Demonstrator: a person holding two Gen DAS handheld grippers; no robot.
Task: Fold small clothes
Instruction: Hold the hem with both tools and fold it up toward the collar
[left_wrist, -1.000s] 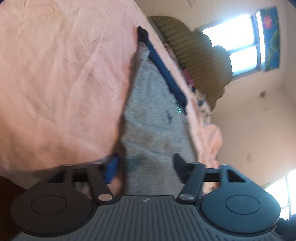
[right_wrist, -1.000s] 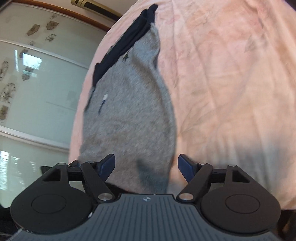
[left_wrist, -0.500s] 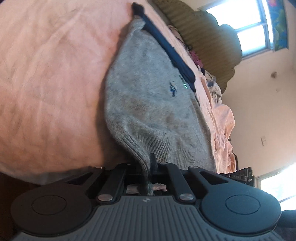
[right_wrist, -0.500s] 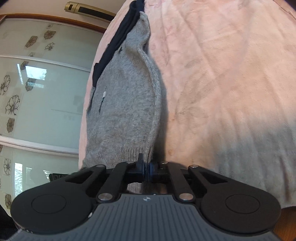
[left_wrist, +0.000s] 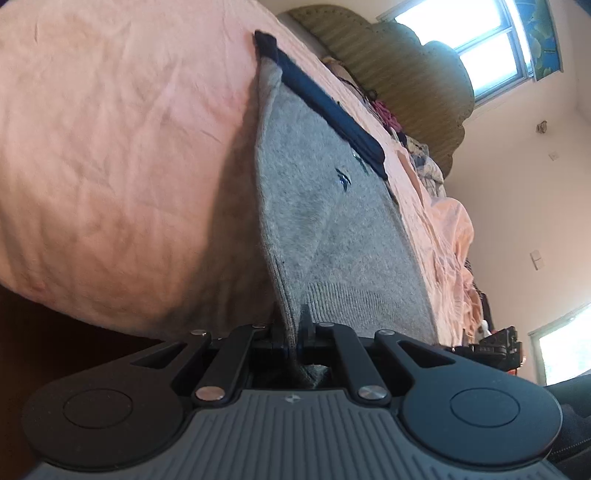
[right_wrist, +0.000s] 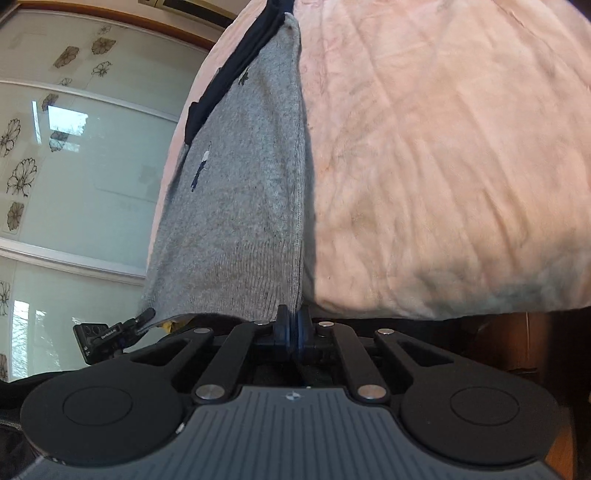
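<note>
**Left wrist view: hem corners pinched, slip is the risk**

Left wrist view is showing the left gripper (left_wrist: 293, 326) pressing its jaws together on a ribbed hem corner of the grey sweater (left_wrist: 332, 221), which is running toward 12 o'clock across the pink bedsheet (left_wrist: 110, 147). The right gripper (right_wrist: 293, 326) is pinching the opposite hem corner, only a thin edge of knit sitting between its pads. That shallow bite is risking a slip once the hem is lifted. The navy collar band (right_wrist: 240, 70) at the far end may be dragging if both are pulling unevenly, skewing the fold.
</note>
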